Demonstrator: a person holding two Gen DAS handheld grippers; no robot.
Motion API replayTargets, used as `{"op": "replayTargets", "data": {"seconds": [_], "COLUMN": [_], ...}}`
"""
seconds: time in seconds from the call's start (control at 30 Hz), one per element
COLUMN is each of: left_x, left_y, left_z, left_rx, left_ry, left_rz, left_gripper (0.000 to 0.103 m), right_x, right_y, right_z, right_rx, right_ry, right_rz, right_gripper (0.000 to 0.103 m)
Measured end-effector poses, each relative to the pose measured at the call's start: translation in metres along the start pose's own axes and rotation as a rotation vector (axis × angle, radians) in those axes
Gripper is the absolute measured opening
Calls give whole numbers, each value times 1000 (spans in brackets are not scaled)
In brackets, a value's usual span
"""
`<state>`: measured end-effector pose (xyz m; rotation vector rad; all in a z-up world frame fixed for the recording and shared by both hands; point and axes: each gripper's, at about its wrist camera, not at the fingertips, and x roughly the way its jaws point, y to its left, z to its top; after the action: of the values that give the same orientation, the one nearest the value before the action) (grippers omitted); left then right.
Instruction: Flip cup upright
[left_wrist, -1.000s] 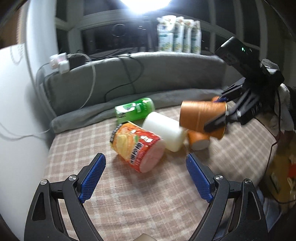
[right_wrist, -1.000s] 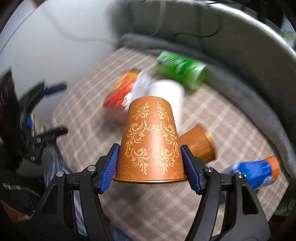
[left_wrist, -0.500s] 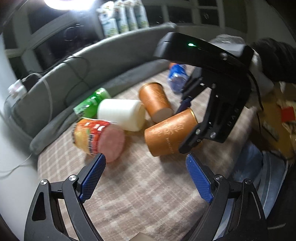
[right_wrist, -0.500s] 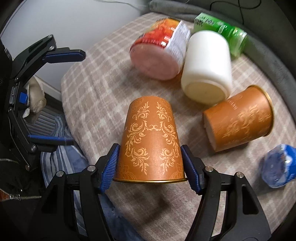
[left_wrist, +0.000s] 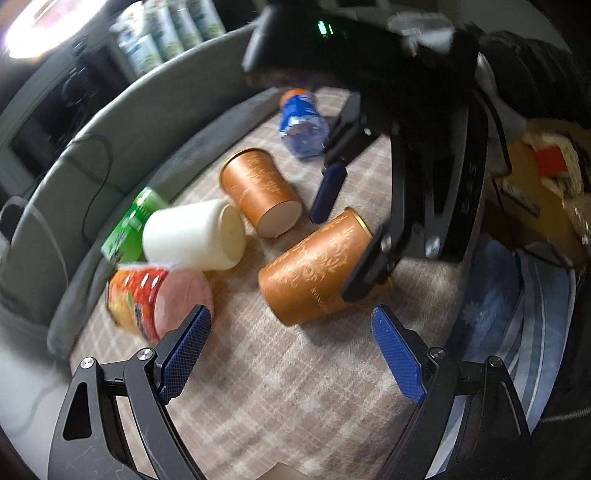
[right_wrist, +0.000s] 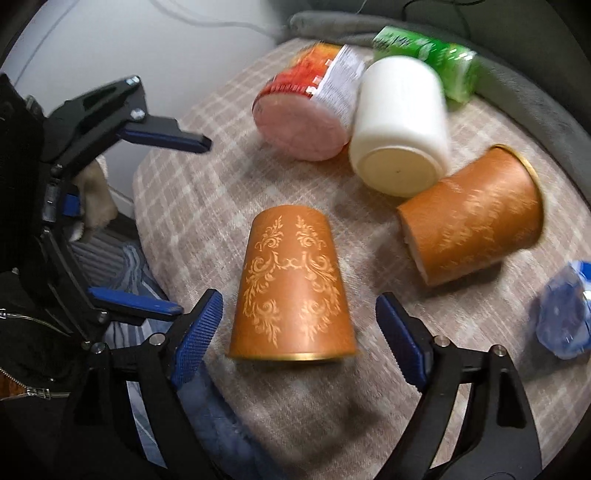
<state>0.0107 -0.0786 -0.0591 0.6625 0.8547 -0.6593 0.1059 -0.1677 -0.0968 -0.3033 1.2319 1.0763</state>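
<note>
My right gripper is standing open, its pads clear of the orange cup lying between them on the plaid cloth, rim toward me. My left gripper is hanging open with nothing between its pads. Beyond, a second orange cup, a white cup and a red noodle tub are lying on their sides.

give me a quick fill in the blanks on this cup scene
1. The right claw is ___, its pads either side of the patterned cup without touching it.
2. The left claw holds ___.
3. The can lying behind the white jar is coloured ___.
Missing words: open; nothing; green
</note>
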Motion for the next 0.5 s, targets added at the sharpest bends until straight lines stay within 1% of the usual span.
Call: {"op": "replayTargets", "data": {"seconds": [0.1,0.17,0.3,0.47,0.5], "left_x": [6,10,23,38,41], "left_y": [-6,-11,-24,-43,-47], "left_z": [10,17,31,41,41], "left_rx": [97,162,312,485,519], "left_ry": [20,32,70,123,137], "left_rz": [-16,-18,-37,-47,-44], "left_gripper": [89,89,89,89,89], "right_x": [-25,-43,-69,-93,-92], "right_y": [-13,-23,-37,-50,-49], "right_z": [-17,-35,-72,-118,-122], "right_rx": [70,134,250,390,407], "right_ry": [-76,-137,-226,-321,-331], "right_rz": [16,15,2,-13,-16], "right_gripper": [87,87,87,87,87]}}
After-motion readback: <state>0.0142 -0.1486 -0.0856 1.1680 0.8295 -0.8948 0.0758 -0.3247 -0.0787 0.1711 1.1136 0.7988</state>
